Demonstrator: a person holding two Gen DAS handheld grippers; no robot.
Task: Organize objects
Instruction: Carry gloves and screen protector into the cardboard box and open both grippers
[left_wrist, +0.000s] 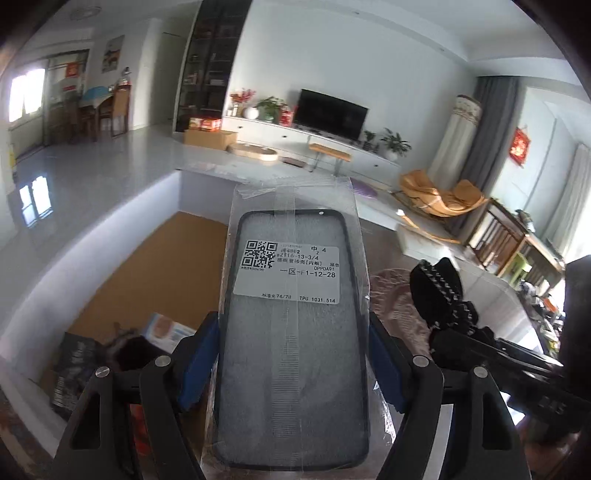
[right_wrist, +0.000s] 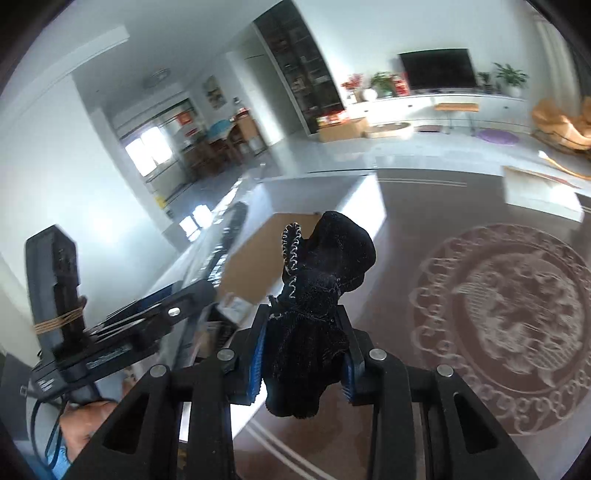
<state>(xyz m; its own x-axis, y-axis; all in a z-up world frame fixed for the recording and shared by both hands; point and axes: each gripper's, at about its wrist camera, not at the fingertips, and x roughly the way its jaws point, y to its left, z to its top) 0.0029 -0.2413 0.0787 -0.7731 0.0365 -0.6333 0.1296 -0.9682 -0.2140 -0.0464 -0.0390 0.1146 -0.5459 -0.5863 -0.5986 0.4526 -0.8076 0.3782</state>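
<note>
The left gripper (left_wrist: 295, 354) holds a phone case (left_wrist: 291, 332) sealed in a clear plastic sleeve; its blue pads (left_wrist: 201, 363) press on the two long edges of the case, so the jaws stand fairly wide around it. The case points away from the camera, with a white label (left_wrist: 290, 271) bearing a square code on its upper half. Below and to the left of the case lies an open cardboard box (left_wrist: 147, 266), and near the box's close corner sit a small blue and white packet (left_wrist: 166, 330) and a dark packet (left_wrist: 74, 369).

The right gripper (right_wrist: 301, 363) has its jaws drawn narrow and clamped on a bunched black cloth (right_wrist: 317, 295) with pale stitching along one edge. The cloth sticks up past the fingertips and sags a little beneath them. In the left wrist view this cloth shows to the right of the case, well above a brown table (right_wrist: 399, 236). A round lace mat (right_wrist: 517, 325) lies on the table to the right of the cloth.
</note>
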